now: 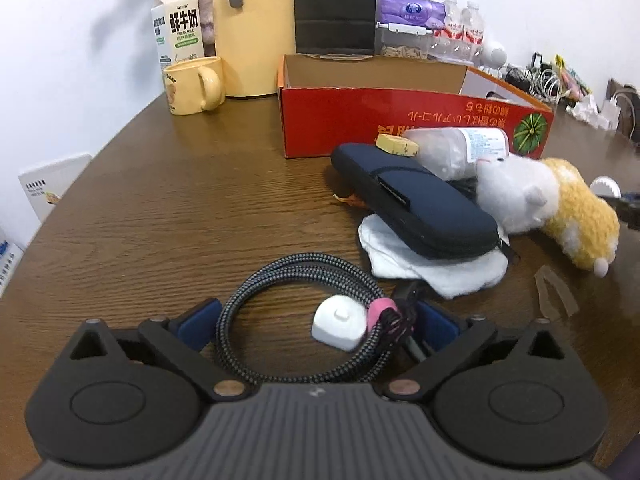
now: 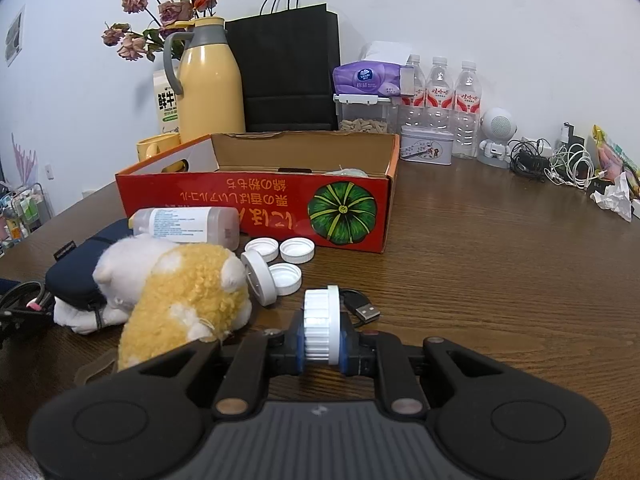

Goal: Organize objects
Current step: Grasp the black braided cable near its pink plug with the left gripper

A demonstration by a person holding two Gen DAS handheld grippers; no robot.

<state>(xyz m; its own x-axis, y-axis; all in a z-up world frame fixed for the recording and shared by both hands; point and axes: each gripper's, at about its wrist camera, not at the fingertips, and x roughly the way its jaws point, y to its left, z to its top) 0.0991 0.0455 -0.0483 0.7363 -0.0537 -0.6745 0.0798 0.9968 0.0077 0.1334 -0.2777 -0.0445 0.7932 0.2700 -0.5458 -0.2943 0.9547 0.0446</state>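
We read 鲜牛奶 and "FRESH MILK" on the milk carton (image 1: pixel 176 24), which shows part of the same characters in the right wrist view (image 2: pixel 166 98). The red cardboard box (image 2: pixel 256 204) carries upside-down Japanese lettering beside a green pumpkin picture; we cannot make out its words. The fine print on the lying bottle's label (image 2: pixel 182 224) and the purple tissue pack's logo (image 2: pixel 364 76) are too small to read.

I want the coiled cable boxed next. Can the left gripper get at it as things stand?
Probably yes. The left gripper is open with its fingers on either side of the coiled cable and white plug. Nothing lies between them, though the pouch sits close behind.
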